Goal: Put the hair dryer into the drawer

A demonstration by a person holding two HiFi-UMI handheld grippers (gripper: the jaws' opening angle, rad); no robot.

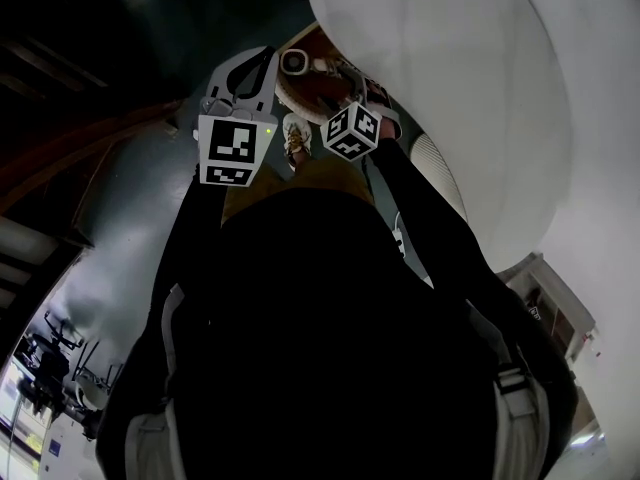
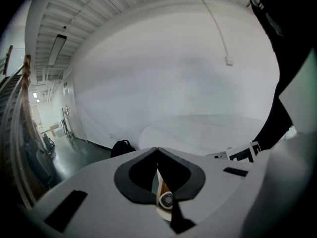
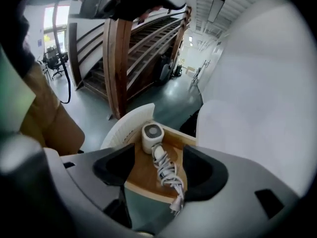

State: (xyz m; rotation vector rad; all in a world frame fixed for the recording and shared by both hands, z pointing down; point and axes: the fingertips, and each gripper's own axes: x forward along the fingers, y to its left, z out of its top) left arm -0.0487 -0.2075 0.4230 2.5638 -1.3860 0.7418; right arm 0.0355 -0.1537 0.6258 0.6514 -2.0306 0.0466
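The white hair dryer (image 3: pixel 152 136) lies in the open wooden drawer (image 3: pixel 140 178), its grey cord (image 3: pixel 167 171) coiled beside it. From the head view the hair dryer (image 1: pixel 294 62) shows as a small white disc in the drawer (image 1: pixel 300 96), just beyond both grippers. My right gripper (image 3: pixel 159 168) hangs open above the drawer with nothing between its fingers; the right gripper (image 1: pixel 347 80) is at the drawer's right. My left gripper (image 2: pixel 157 149) is shut, its tips touching and empty; the dryer (image 2: pixel 167 200) peeks through the hollow below them. The left gripper (image 1: pixel 258 63) is left of the drawer.
A ribbed white cabinet front (image 3: pixel 119 129) edges the drawer. A big curved white wall (image 1: pixel 450 88) stands to the right. A wooden staircase (image 3: pixel 119 58) rises behind, and a black backpack (image 2: pixel 122 147) sits on the dark floor. The person's shoe (image 1: pixel 295 138) is near the drawer.
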